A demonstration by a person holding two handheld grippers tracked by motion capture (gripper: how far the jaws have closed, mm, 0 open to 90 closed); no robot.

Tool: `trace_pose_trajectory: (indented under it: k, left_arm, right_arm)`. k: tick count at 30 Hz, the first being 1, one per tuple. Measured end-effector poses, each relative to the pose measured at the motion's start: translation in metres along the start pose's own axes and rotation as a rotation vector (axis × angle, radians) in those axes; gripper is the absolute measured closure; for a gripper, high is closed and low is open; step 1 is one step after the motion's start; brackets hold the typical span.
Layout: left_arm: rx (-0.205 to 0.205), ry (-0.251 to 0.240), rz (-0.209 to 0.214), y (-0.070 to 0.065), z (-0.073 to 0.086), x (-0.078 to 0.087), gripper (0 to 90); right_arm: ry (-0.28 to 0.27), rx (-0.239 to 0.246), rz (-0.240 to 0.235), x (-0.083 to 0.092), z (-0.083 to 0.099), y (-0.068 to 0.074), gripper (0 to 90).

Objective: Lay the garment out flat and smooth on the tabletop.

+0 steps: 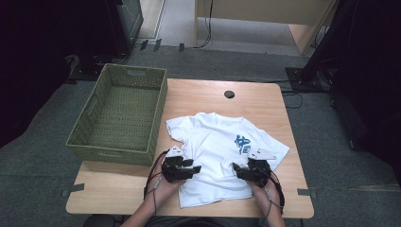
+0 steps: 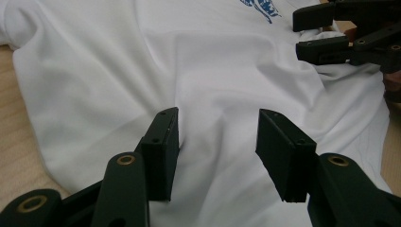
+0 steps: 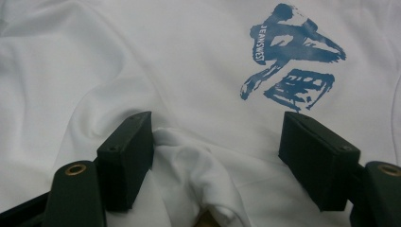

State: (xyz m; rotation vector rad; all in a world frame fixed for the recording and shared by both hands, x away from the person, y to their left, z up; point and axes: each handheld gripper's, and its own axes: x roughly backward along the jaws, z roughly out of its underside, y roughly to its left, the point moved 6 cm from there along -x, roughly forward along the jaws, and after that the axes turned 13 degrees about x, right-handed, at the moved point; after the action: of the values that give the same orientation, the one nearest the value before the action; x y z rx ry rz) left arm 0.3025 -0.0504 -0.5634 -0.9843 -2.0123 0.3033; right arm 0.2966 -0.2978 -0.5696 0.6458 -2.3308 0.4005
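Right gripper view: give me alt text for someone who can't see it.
The right gripper stands open over a white T-shirt, a raised fold of cloth between its black jaws. A blue brush-style print lies just beyond them.

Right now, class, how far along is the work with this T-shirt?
Done: the white T-shirt lies spread, print up, on the table. In hand: the left gripper and right gripper sit over its lower half, jaws apart, a ridge of cloth between the right one's. Left, probably: folding it and putting it in the empty green basket.
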Motion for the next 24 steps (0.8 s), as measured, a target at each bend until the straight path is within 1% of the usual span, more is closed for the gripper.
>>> trace_pose_trajectory:
  k: [4, 6, 8, 10, 12, 14, 16, 17, 19, 21, 22, 24]
  left_arm:
    - [0.004, 0.006, 0.004, -0.003, 0.006, 0.005, 49.0]
    - [-0.012, 0.014, 0.005, -0.005, 0.009, 0.006, 48.0]
    - [-0.037, 0.018, 0.002, -0.006, 0.008, 0.006, 46.3]
    - [-0.047, 0.001, 0.004, -0.007, 0.004, 0.007, 45.2]
    - [-0.057, -0.007, -0.006, -0.005, 0.0, 0.007, 43.6]
    - [-0.049, -0.007, -0.004, -0.004, -0.004, 0.007, 41.3]
    - [-0.03, 0.001, 0.0, -0.002, -0.009, 0.006, 39.2]
    - [-0.029, 0.0, -0.002, -0.002, -0.011, 0.006, 39.1]
    - [-0.042, 0.001, -0.018, -0.002, -0.015, 0.005, 39.1]
    - [-0.05, -0.019, -0.017, -0.003, -0.023, 0.005, 39.1]
    - [-0.06, -0.02, -0.019, -0.003, -0.027, 0.004, 39.1]
    - [-0.084, -0.038, -0.036, -0.004, -0.035, 0.002, 39.1]
  right_arm:
    - [0.006, 0.0, -0.005, 0.006, 0.004, 0.007, 27.4]
    - [0.001, 0.01, -0.014, 0.009, 0.006, 0.012, 27.5]
    - [-0.004, 0.021, -0.023, 0.01, 0.007, 0.015, 27.5]
    - [-0.011, 0.028, -0.029, 0.011, 0.007, 0.015, 27.7]
    - [-0.029, 0.026, -0.032, 0.011, 0.005, 0.012, 27.8]
    - [-0.039, 0.013, -0.032, 0.011, 0.002, 0.009, 27.8]
    - [-0.03, 0.016, -0.033, 0.009, 0.001, 0.007, 27.8]
    - [-0.028, 0.014, -0.034, 0.008, 0.0, 0.006, 27.8]
    - [-0.034, 0.013, -0.028, 0.008, -0.002, 0.003, 27.8]
    - [-0.039, 0.015, -0.023, 0.009, -0.007, 0.001, 27.8]
    - [-0.038, 0.015, -0.024, 0.009, -0.009, 0.0, 27.8]
    - [-0.036, 0.026, -0.024, 0.009, -0.015, -0.003, 27.8]
